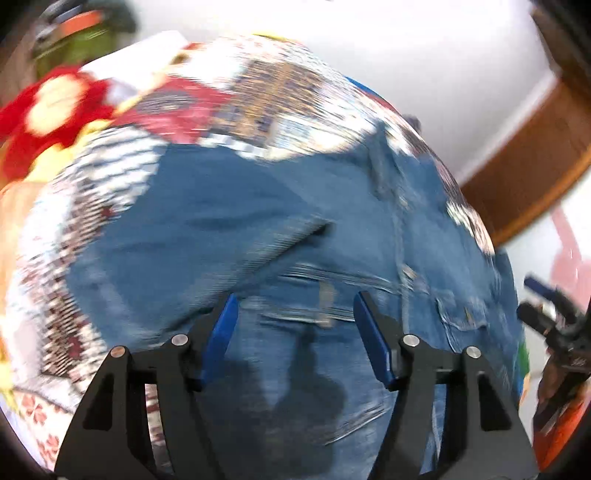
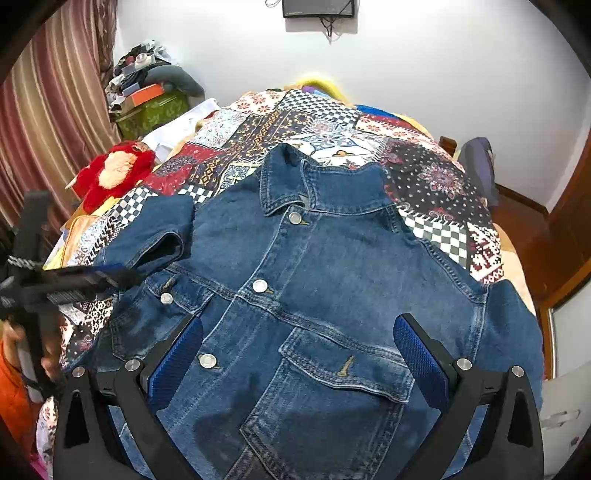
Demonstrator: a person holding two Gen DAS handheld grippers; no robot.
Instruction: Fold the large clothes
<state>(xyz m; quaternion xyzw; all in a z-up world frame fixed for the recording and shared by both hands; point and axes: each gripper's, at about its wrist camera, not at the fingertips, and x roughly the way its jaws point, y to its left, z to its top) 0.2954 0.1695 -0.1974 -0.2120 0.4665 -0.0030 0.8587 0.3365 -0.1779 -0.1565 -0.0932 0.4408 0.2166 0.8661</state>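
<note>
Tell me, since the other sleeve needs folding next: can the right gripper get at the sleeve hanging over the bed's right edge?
Probably yes. The right gripper hovers over the denim jacket with jaws open and empty, and nothing lies over that sleeve.

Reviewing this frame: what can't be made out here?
- Left wrist view: motion blur smears the denim jacket and patchwork bedspread; seams and buttons are unreadable.
- Right wrist view: the jacket's hem is cut off by the bottom edge, behind the right gripper.
- Right wrist view: the wall-mounted screen is cut by the top edge.
- Right wrist view: the pile in the far corner is too small to identify.
</note>
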